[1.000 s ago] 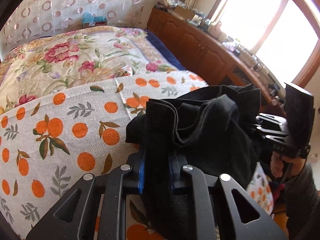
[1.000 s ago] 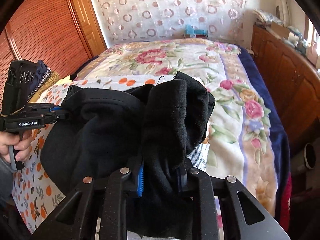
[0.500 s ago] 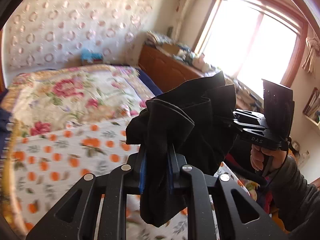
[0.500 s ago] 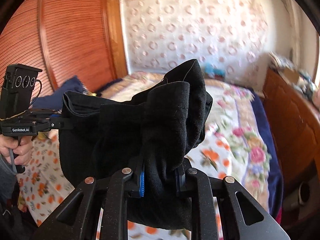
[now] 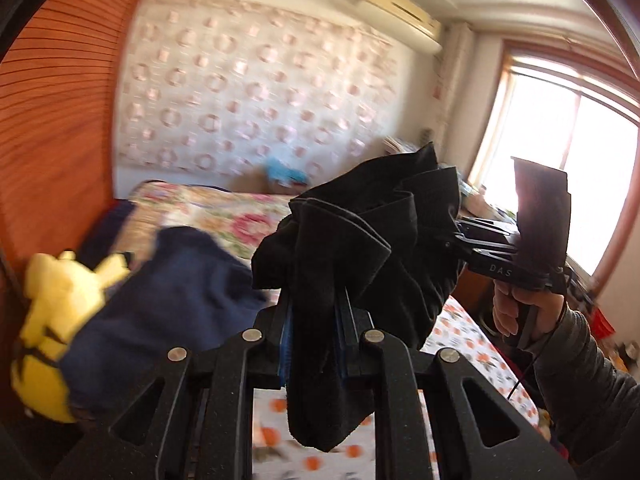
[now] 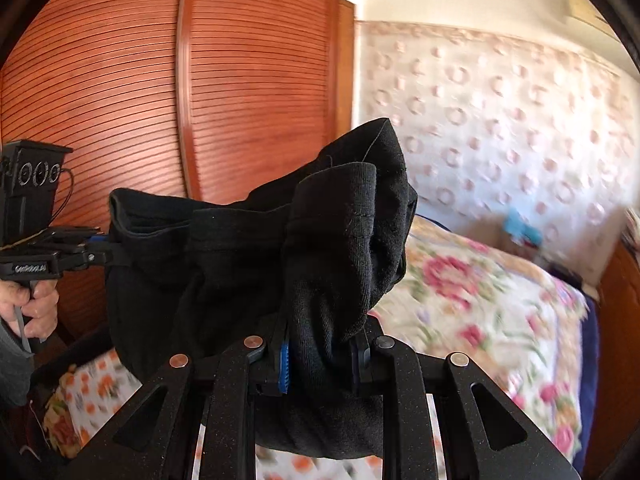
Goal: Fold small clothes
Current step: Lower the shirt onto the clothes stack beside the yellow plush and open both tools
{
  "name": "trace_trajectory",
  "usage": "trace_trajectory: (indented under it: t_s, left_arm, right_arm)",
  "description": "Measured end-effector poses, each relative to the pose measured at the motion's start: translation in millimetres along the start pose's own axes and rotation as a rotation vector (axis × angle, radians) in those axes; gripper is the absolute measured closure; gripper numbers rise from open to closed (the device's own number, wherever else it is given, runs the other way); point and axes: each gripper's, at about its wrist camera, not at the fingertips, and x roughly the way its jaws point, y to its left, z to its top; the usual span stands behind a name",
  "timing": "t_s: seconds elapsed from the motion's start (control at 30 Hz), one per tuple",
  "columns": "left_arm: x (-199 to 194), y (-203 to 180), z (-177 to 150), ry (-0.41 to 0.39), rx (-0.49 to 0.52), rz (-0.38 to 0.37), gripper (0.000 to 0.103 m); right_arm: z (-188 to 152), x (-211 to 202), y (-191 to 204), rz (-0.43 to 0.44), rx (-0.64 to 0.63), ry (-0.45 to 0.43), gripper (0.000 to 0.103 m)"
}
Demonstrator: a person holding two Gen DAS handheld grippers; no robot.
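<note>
Left gripper: my left gripper [image 5: 314,320] is clamped on a bunched fold of the black garment [image 5: 360,248], cloth pinched between the blue-edged pads with a tongue of fabric hanging below them; from the other camera it shows at the left edge [image 6: 100,254], biting the garment's far corner.

Right gripper: my right gripper [image 6: 320,356] is closed on the opposite bunched end of the same garment [image 6: 248,264], fabric filling the gap between the pads and sagging beneath them; from the left camera it appears at right [image 5: 460,246], gripping the cloth's edge.

Garment: the black garment hangs in the air between my two grippers, slack and rumpled in folds, clear of the bed [image 6: 480,300] below.

Hands: my right hand [image 5: 520,308] wraps the right gripper's handle, grey sleeve [image 5: 588,364] trailing; my left hand [image 6: 36,304] grips the other handle.

Bed: floral quilt on the far part, an orange-print cloth [image 5: 472,344] on the near part under the garment.

Bedside clutter: a dark blue cloth [image 5: 172,292] and a yellow plush toy [image 5: 56,320] lie to the left, blurred.

Room: slatted wooden wardrobe doors [image 6: 160,92] on the left, ring-patterned wall [image 5: 248,92] behind the bed, air conditioner [image 5: 400,12] high up, bright window [image 5: 560,152] on the right.
</note>
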Motion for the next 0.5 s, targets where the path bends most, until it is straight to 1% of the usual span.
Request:
trace_trajectory:
  t_s: [0.13,0.3,0.33,0.4,0.47,0.5]
  left_arm:
    - [-17.2,44.7,4.4,-0.033,-0.061,0.055,0.085]
    - [-27.0,86.1,-2.5,-0.052,-0.128,0.106,0.085]
    - [-27.4,93.5,-7.1,-0.049,-0.143,0.116,0.085]
    - [-20.9,110.1,-15.8,-0.027,-0.172,0.143,0.085]
    - [-11.0,125.3,-27.1,0.013,-0.203,0.153,0.085]
    - [-3.0,134.3,-33.8,0.038,-0.223,0.157,0.085]
  right_arm:
    - [34.1,51.9,35.1,0.066,-0.036,0.005,0.082]
    - [60.6,117.8,38.7,0.143,-0.053,0.043,0.082]
    - [63.3,133.7,25.5,0.156,-0.054,0.056,0.082]
    - [67.6,161.5,22.3,0.19,-0.049,0.097,0.082]
    - [72.3,191.4,19.2,0.205,-0.047,0.157,0.082]
    - [68.6,208.0,18.3,0.205,-0.046,0.191,0.082]
